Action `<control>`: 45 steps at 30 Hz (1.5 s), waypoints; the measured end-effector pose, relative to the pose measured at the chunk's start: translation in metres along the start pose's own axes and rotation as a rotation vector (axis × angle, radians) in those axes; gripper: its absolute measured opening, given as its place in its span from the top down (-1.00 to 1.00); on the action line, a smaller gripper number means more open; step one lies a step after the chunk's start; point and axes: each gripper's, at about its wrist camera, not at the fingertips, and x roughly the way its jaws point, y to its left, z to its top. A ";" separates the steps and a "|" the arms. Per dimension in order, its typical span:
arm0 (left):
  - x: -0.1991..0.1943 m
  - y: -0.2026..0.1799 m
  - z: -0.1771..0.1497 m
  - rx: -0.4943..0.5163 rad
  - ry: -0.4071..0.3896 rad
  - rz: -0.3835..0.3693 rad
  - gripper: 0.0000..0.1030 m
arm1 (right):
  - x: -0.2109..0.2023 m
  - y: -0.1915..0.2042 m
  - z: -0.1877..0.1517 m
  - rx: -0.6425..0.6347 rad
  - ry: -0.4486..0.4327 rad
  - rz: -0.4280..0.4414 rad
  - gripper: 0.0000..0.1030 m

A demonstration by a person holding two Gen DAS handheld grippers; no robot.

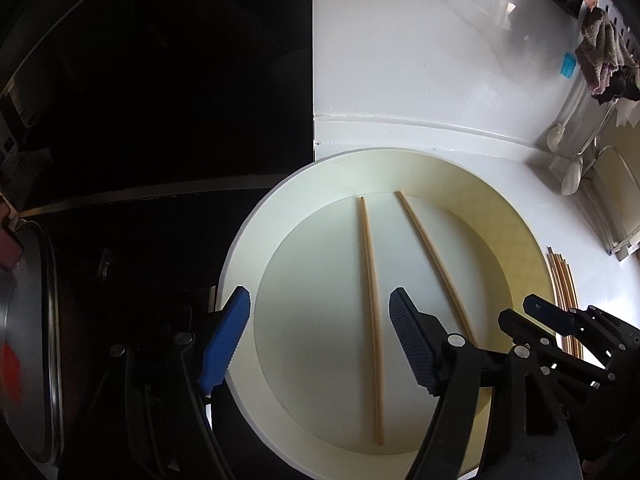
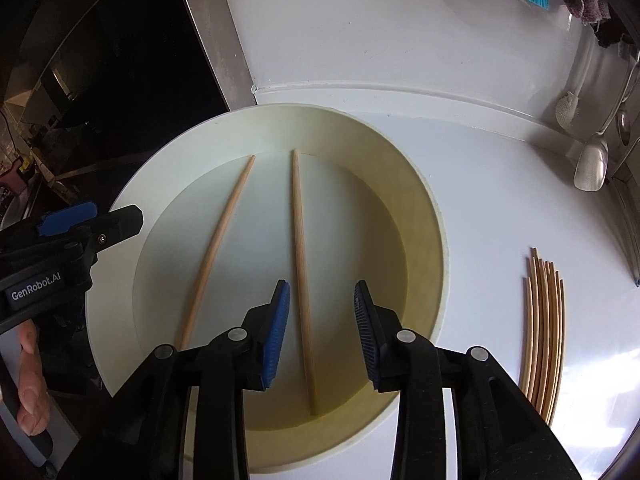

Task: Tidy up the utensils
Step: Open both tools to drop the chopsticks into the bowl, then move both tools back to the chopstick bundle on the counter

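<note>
Two slim, pale wooden chopsticks lie loose on the flat floor of a wide, shallow cream round basin (image 2: 424, 216), which sits on the glossy white table (image 2: 480, 184). Neither is held.

The right gripper (image 2: 322, 336) hangs above the near end of the right-hand chopstick (image 2: 301, 248). Its fingers stand partly apart, one on each side of the stick, and the blue ribbed pads (image 2: 276, 336) do not press on it. The stick's long axis runs almost straight ahead from between those fingers, away toward the far rim of the basin, so the fingers straddle it crosswise. This hand looks much the nearer to that stick.

The left gripper (image 1: 320, 340) has its fingers spread wide and empty. The left-hand chopstick (image 1: 372, 280) lies ahead of them, nearer the right finger than the left, and it too runs lengthwise away from the fingers. The two sticks fan slightly apart at one end and do not touch.

A bundle of similar thin wooden chopsticks (image 2: 544, 332) lies on the table outside the basin, to the right of the right fingers and well apart from the pair inside. Its sticks lie roughly along the same line as the loose ones.

If the loose pair is meant to join that bundle, which I judge likely, the right fingers need only come down and close across the stick beneath them, then carry it out to the right over the basin's rim.
</note>
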 end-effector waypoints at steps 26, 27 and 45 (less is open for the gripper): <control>-0.059 -0.059 -0.002 0.106 -0.072 -0.067 -0.50 | -0.093 -0.078 -0.034 0.151 -0.197 -0.048 0.08; -0.061 -0.065 -0.003 0.112 -0.075 -0.070 -0.50 | -0.097 -0.084 -0.037 0.164 -0.201 -0.055 0.07; -0.042 -0.193 -0.053 0.117 0.001 -0.139 -0.56 | -0.114 -0.211 -0.113 0.229 -0.158 -0.118 -0.04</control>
